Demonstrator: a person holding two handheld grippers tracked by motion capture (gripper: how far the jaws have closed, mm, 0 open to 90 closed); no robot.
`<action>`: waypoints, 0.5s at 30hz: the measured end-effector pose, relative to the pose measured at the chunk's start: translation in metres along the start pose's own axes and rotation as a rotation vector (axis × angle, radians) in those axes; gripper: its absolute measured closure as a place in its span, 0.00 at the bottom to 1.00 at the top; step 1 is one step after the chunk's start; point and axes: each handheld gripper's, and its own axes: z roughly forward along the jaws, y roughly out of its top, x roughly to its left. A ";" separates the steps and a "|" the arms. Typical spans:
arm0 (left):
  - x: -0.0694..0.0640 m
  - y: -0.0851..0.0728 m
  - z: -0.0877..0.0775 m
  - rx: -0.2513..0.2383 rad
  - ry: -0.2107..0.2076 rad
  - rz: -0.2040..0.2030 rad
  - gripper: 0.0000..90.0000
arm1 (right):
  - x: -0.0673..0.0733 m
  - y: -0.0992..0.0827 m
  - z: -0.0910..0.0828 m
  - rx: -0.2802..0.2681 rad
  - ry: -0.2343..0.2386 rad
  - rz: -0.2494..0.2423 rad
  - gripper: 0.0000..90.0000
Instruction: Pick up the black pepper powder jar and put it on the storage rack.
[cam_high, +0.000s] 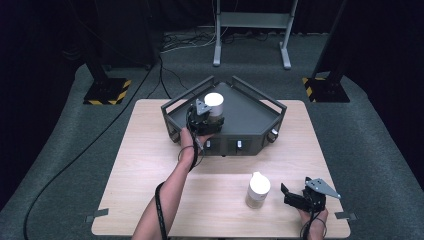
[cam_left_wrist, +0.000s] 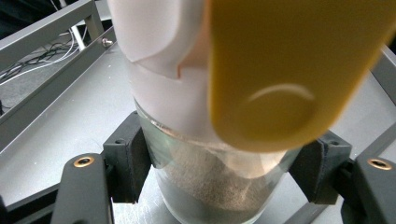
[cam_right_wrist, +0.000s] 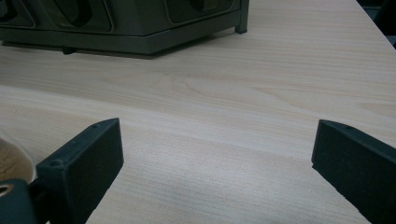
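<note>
A glass jar (cam_high: 214, 102) with a white top stands in the grey metal tray (cam_high: 260, 102) at the table's far side. My left gripper (cam_high: 206, 121) is shut on it. In the left gripper view both pads press the glass of this jar (cam_left_wrist: 163, 93), which holds brownish powder under a white label; a blurred yellow piece (cam_left_wrist: 289, 70) covers its upper right. A second white-capped jar (cam_high: 258, 190) stands on the table near the front. My right gripper (cam_high: 286, 196) rests just right of it, open, with nothing between its fingers (cam_right_wrist: 88, 158).
The wooden table (cam_high: 150, 165) has bare room at the left and middle. In the right gripper view the tray's front wall (cam_right_wrist: 140, 23) lies ahead. The tray has raised rails (cam_left_wrist: 42, 32) around it. Stands and cables sit on the floor behind.
</note>
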 end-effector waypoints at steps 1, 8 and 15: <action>0.000 0.000 0.000 0.001 0.001 0.000 0.34 | 0.000 0.000 0.000 0.000 0.000 0.000 0.02; 0.003 0.000 -0.001 0.003 -0.012 -0.006 0.32 | 0.000 -0.001 0.000 -0.006 -0.001 0.000 0.02; 0.006 0.003 -0.011 0.024 -0.015 -0.005 0.09 | 0.000 -0.001 0.000 -0.005 0.000 -0.001 0.02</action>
